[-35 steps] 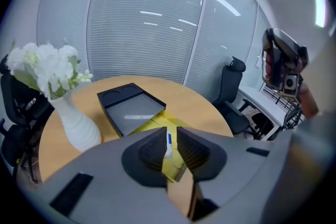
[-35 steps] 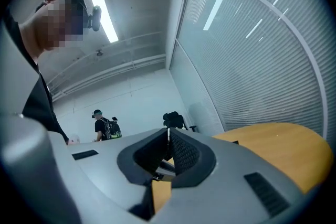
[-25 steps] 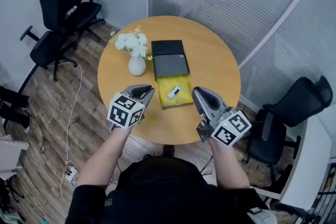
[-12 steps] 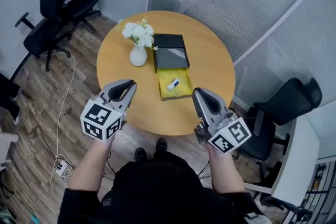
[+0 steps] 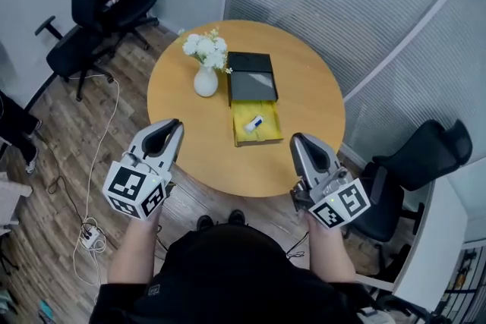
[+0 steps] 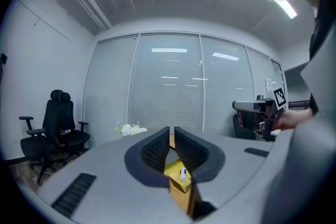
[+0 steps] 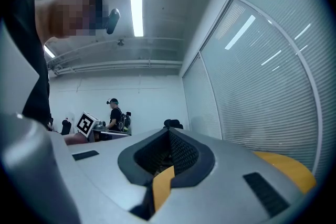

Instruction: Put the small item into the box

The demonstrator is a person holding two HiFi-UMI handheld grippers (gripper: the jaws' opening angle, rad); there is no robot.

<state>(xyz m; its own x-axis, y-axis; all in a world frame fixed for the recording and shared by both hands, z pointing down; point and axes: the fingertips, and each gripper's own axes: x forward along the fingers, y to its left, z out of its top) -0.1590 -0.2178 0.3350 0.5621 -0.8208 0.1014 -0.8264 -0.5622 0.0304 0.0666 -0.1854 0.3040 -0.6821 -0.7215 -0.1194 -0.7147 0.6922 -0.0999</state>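
A black box (image 5: 252, 77) lies open in the middle of the round wooden table (image 5: 311, 99). A yellow tray (image 5: 266, 134) adjoins its near side, and the small white item (image 5: 254, 122) lies in that tray. My left gripper (image 5: 174, 126) hovers at the table's near-left edge, shut and holding nothing. My right gripper (image 5: 298, 140) hovers at the near-right edge, shut and empty too. In the left gripper view the tray (image 6: 173, 169) and the item (image 6: 182, 174) show below the closed left gripper (image 6: 171, 131). The right gripper (image 7: 169, 131) faces the room.
A white vase of white flowers (image 5: 205, 68) stands left of the box. Black office chairs sit at the far left (image 5: 102, 0) and at the right (image 5: 421, 159). Cables (image 5: 93, 235) trail on the wood floor. Glass walls with blinds run behind the table. Another person (image 7: 114, 113) stands far off.
Both grippers have drawn back from the tray toward the table's near edge. The left one has swung out to the left. The item stays in the tray.
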